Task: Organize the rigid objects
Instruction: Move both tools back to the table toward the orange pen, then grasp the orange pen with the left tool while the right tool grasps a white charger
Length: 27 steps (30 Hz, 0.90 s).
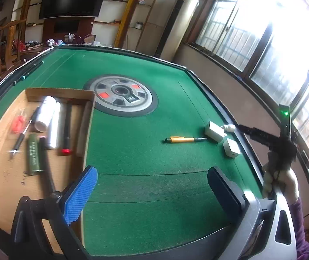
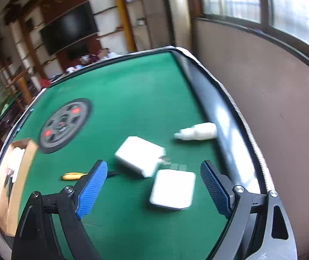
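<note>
On the green felt table (image 1: pixel 145 69) a cardboard tray (image 1: pixel 0 143) at the left holds several long things: a white cylinder (image 1: pixel 44 113), a green tube (image 1: pixel 33 155), a black stick with a red tip (image 1: pixel 66 130) and pens. A yellow pen (image 1: pixel 185 139), a large white charger (image 1: pixel 215 132), a small white charger (image 1: pixel 231 148) and a little white bottle (image 1: pixel 229 127) lie near the right rim. My left gripper (image 1: pixel 154 192) hangs open over bare felt. My right gripper (image 2: pixel 154 190) is open, with the small white charger (image 2: pixel 172 189) lying between its fingers, untouched. The large charger (image 2: pixel 140 158), bottle (image 2: pixel 197 132) and pen (image 2: pixel 73 176) lie beyond.
A round grey control panel (image 1: pixel 124 96) sits in the table's middle. A raised black rim (image 2: pixel 210 99) bounds the felt, with a wall and windows close on the right. A gloved hand (image 1: pixel 280 177) holds the other gripper's body at the right edge. Dark rods (image 1: pixel 27 73) lie far left.
</note>
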Each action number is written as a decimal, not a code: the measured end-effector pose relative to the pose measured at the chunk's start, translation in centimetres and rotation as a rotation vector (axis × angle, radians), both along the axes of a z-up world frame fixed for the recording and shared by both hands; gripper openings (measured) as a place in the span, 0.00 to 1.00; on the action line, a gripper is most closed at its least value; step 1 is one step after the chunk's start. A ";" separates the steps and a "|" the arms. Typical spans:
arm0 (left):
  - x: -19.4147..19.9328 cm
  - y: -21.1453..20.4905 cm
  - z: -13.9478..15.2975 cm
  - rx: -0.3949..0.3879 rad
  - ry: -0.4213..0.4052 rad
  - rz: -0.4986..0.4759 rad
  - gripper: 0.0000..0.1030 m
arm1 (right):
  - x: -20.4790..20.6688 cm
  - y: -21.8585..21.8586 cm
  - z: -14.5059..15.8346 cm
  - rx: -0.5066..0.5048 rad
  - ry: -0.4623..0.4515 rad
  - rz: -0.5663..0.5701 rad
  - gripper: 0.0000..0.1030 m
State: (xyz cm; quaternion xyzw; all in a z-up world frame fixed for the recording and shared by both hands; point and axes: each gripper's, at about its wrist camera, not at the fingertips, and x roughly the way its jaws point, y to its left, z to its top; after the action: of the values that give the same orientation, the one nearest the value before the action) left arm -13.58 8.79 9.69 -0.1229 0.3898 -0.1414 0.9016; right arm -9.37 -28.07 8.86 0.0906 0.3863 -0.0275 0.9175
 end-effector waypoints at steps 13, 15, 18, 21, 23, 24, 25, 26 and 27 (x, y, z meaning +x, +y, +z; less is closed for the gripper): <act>5.5 -8.9 -0.4 0.284 -0.024 -0.199 0.99 | 5.3 -1.1 -3.4 0.199 -0.040 -0.029 0.85; 7.1 -10.9 -0.8 0.317 -0.028 -0.263 0.99 | 5.0 -1.4 -3.8 0.186 -0.039 -0.031 0.85; 10.3 -14.2 -2.6 0.387 -0.023 -0.346 0.99 | 4.6 -2.6 -3.8 0.209 -0.056 -0.070 0.85; 12.9 -16.6 -4.7 0.404 0.007 -0.438 0.95 | 4.9 -2.7 -3.8 0.215 -0.064 -0.098 0.85; 14.3 -18.1 -6.6 0.480 0.029 -0.459 0.82 | 5.0 -2.7 -3.8 0.216 -0.063 -0.094 0.85; 14.9 -18.5 -7.5 0.477 0.066 -0.488 0.72 | 5.0 -2.6 -3.9 0.218 -0.064 -0.090 0.85; 15.1 -18.2 -7.3 0.440 0.062 -0.482 0.64 | 5.0 -2.6 -3.8 0.217 -0.064 -0.083 0.85; 15.4 -18.0 -7.3 0.416 0.095 -0.485 0.59 | 5.2 -2.4 -3.8 0.216 -0.063 -0.078 0.85; 15.4 -17.6 -7.1 0.381 0.115 -0.486 0.36 | 5.3 -2.2 -3.7 0.216 -0.062 -0.074 0.85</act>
State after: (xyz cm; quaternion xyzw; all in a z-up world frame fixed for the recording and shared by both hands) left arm 1.84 -8.81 2.60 0.1372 0.4775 -0.2703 0.8247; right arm -4.10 -30.29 5.12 0.2039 0.3549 -0.0168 0.9123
